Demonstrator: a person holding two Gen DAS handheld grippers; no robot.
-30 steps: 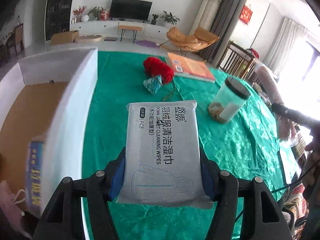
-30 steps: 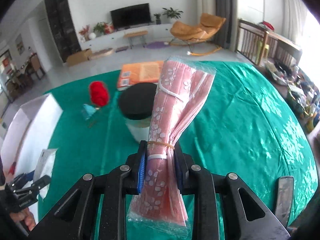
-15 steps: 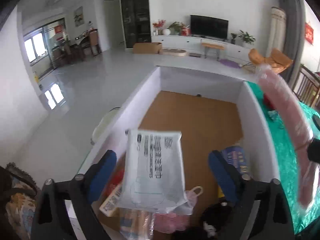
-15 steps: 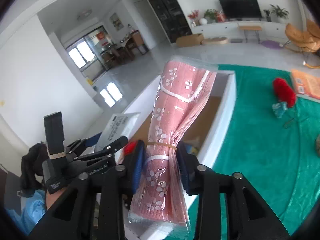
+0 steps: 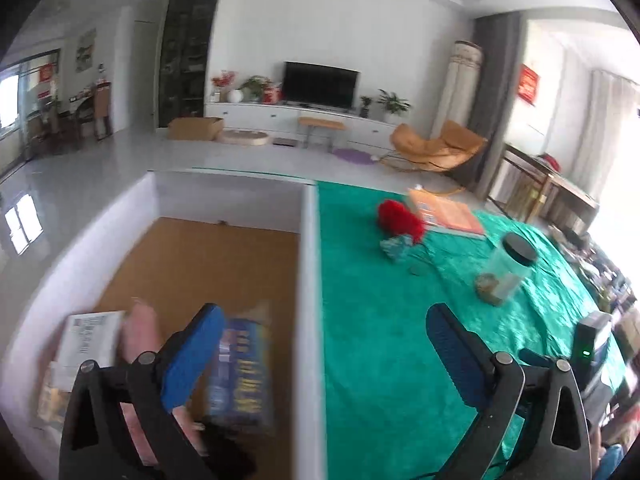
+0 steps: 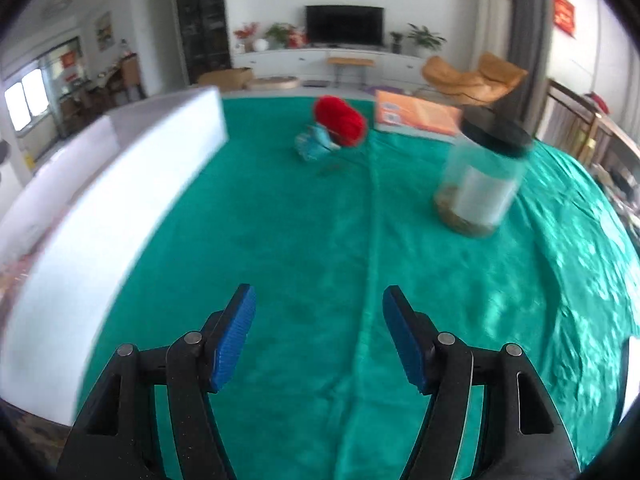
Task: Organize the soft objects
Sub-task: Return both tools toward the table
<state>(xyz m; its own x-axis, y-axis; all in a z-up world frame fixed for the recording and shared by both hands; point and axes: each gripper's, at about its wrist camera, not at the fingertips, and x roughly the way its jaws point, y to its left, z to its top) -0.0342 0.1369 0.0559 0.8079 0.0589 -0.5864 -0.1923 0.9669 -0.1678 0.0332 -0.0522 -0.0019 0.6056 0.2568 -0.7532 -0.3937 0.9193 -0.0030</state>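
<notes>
My left gripper (image 5: 320, 340) is open and empty, straddling the right wall of the white box (image 5: 310, 280). Inside the box lie the white wipes pack (image 5: 86, 340), the pink flowered bundle (image 5: 138, 332) and a blue packet (image 5: 240, 368). My right gripper (image 6: 318, 336) is open and empty above the green tablecloth (image 6: 300, 240), with the white box (image 6: 100, 220) at its left. A red fluffy object (image 6: 340, 116) with a small teal pouch (image 6: 314, 144) lies at the far side of the table; it also shows in the left wrist view (image 5: 400, 216).
A clear jar with a black lid (image 6: 484, 176) stands at the right; it shows in the left wrist view too (image 5: 504, 274). An orange book (image 6: 416, 118) lies behind it. A black device with a green light (image 5: 588, 348) is at the right.
Both grippers have opened and let go: the wipes pack and the pink bundle now lie in the box. Both grippers have swung right, back toward the table.
</notes>
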